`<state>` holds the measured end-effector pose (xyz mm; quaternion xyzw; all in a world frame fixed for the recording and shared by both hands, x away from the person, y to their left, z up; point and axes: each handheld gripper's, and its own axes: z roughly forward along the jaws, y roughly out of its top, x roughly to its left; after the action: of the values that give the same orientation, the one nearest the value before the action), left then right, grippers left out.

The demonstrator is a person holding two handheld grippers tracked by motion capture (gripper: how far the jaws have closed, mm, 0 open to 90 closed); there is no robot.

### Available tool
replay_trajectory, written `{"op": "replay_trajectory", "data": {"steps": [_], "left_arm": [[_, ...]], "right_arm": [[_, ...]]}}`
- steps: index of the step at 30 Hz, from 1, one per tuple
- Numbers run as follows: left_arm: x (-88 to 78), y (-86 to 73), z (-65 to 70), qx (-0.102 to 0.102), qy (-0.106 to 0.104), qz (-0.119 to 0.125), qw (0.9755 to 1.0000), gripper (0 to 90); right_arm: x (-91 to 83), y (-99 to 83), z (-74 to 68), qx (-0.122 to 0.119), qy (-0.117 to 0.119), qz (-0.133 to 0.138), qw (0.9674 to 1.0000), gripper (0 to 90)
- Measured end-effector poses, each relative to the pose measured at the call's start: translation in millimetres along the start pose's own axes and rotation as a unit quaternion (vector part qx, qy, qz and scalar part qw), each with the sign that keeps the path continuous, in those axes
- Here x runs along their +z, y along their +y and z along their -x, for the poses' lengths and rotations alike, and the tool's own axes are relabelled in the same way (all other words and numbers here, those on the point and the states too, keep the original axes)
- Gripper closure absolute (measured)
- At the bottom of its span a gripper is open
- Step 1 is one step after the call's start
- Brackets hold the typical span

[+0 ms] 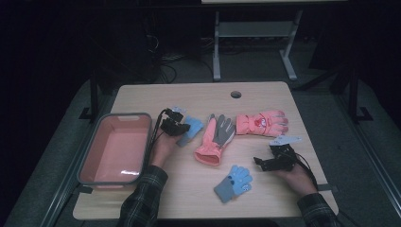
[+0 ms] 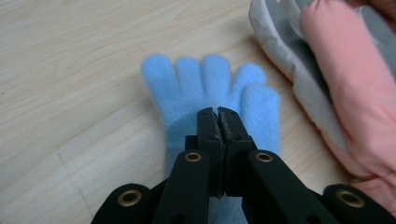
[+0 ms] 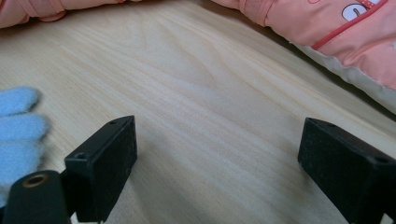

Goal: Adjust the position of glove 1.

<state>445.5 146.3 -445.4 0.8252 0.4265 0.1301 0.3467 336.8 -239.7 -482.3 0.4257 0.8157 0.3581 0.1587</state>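
A small light blue knit glove (image 1: 193, 126) lies left of centre on the wooden table (image 1: 198, 97). My left gripper (image 1: 181, 127) sits over its palm. In the left gripper view the jaws meet tip to tip (image 2: 217, 112) on the blue glove (image 2: 205, 79), pinching its fabric. A matching blue glove with a grey cuff (image 1: 234, 182) lies near the front. My right gripper (image 1: 259, 162) rests low to its right, open. In the right gripper view its jaws (image 3: 219, 154) stand wide with bare wood between them and the blue glove's fingertips (image 3: 16, 130) at the left.
A pink bin with a grey rim (image 1: 147, 142) stands empty at the table's left. A pink-and-grey ski glove (image 1: 215, 139) lies in the middle, and a pink ski glove (image 1: 262, 123) lies to its right. A person's plaid sleeves come in from the front edge.
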Motion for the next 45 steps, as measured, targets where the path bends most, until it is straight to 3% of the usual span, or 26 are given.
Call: {"op": "replay_trajectory", "data": {"steps": [9, 11, 23, 33, 45], "left_arm": [[-27.5, 12.5, 8.3, 0.003, -0.014, 0.016, 0.9998, 88.6], [-34.0, 13.7, 9.8, -0.004, -0.02, 0.021, 0.9996, 88.6], [-62.4, 15.3, 29.7, 0.001, -0.075, 0.032, 0.9967, 88.6], [-74.3, 15.2, 56.1, 0.014, -0.096, 0.04, 0.9945, 88.6], [-77.7, 7.8, 95.6, 0.028, -0.126, 0.03, 0.9912, 88.6]], "right_arm": [[-0.1, 0.0, -0.2, 0.001, 0.0, 0.0, 1.0, 11.2], [-0.1, 0.0, -0.1, 0.0, 0.0, 0.0, 1.0, 11.2], [0.0, 0.0, -0.3, 0.001, -0.001, 0.0, 1.0, 11.2], [0.0, 0.0, -0.3, 0.002, -0.001, 0.0, 1.0, 11.2], [0.0, 0.0, -0.3, 0.001, -0.001, 0.0, 1.0, 11.2]]}}
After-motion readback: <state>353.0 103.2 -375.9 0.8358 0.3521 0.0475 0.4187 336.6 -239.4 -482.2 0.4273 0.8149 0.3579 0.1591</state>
